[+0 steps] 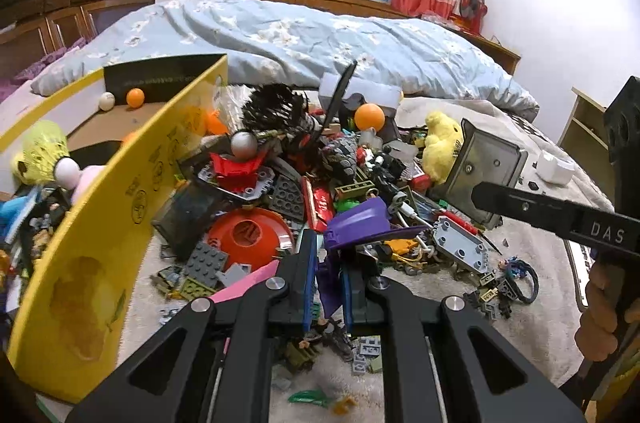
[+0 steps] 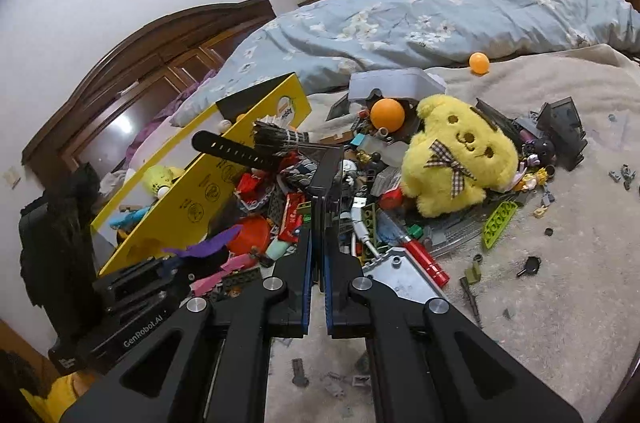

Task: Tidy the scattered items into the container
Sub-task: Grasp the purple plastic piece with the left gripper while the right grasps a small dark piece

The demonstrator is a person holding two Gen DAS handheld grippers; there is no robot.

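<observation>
A heap of toy bricks and odds and ends (image 1: 304, 191) lies on the beige blanket beside the yellow cardboard box (image 1: 120, 207); the box holds balls and a shuttlecock. My left gripper (image 1: 330, 255) is shut on a purple plastic wing-shaped piece (image 1: 360, 219), raised a little above the heap; the same piece (image 2: 208, 243) shows at lower left in the right wrist view. My right gripper (image 2: 319, 235) is shut on a flat grey metal box (image 2: 326, 175), seen edge-on here. In the left wrist view the metal box (image 1: 484, 163) shows its riveted face.
A yellow plush toy (image 2: 452, 159), an orange ball (image 2: 387, 115) and a red-handled tool (image 2: 424, 259) lie in the heap. A rumpled blue floral duvet (image 1: 320, 39) lies behind. Small bits dot the blanket (image 2: 560, 283) at right. A person's hand (image 1: 600, 311) grips the right tool.
</observation>
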